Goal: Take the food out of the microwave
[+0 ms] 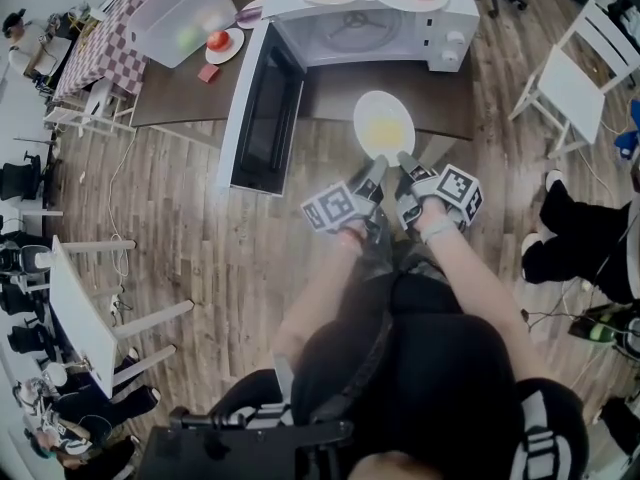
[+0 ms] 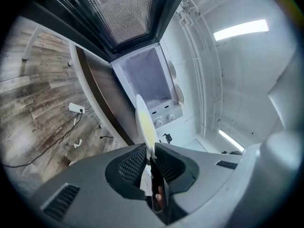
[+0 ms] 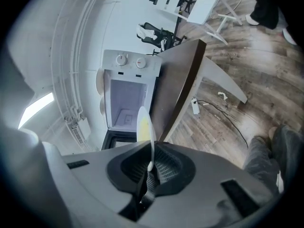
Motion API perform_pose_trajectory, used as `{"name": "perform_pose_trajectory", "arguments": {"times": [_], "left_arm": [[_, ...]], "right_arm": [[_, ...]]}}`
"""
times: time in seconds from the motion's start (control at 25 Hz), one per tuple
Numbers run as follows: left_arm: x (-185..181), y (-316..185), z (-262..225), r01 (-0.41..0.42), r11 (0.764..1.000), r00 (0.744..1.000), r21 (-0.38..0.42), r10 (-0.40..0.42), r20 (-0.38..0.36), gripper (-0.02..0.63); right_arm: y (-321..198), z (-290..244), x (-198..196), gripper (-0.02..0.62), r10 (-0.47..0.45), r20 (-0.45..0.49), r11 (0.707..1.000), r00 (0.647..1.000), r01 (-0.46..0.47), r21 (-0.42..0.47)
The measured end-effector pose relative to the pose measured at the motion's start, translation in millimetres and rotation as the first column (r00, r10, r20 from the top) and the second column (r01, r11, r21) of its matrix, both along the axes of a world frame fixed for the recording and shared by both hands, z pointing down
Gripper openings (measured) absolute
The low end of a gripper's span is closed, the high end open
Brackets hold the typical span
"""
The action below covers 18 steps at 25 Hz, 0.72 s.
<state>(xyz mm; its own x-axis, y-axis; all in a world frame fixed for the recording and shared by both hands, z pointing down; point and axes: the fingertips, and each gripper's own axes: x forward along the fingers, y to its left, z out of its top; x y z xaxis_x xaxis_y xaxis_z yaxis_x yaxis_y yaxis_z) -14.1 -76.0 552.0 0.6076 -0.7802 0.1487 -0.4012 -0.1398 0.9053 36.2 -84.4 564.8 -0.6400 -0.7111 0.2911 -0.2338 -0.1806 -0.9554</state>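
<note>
The plate of yellow food (image 1: 384, 123) is out of the microwave (image 1: 420, 30), held level above the near edge of the dark table (image 1: 180, 93), just in front of the empty cavity. The microwave's door (image 1: 262, 108) stands swung wide open. The left gripper (image 1: 374, 171) and right gripper (image 1: 405, 164) sit side by side, each with its jaws clamped on the plate's near rim.

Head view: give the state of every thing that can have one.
microwave door: open
microwave: cavity empty
plate: out of the microwave, held in front of it
yellow food: on the plate
left gripper: fingers shut on plate
right gripper: fingers shut on plate
</note>
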Motion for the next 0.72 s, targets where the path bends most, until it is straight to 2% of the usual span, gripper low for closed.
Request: {"name": "perform_pose_trajectory", "arguments": {"times": [0.28, 0.72], "left_arm": [[-8, -1, -12, 0.001, 1.000, 1.000, 0.023, -0.001, 0.005, 0.057], [-15, 15, -12, -0.043, 0.999, 0.999, 0.002, 0.043, -0.004, 0.057]], "right_arm": [[-2, -11, -8, 0.020, 0.000, 0.009, 1.000, 1.000, -0.001, 0.019], [17, -11, -15, 0.018, 0.041, 0.010, 0.999, 0.999, -0.041, -0.001]]}}
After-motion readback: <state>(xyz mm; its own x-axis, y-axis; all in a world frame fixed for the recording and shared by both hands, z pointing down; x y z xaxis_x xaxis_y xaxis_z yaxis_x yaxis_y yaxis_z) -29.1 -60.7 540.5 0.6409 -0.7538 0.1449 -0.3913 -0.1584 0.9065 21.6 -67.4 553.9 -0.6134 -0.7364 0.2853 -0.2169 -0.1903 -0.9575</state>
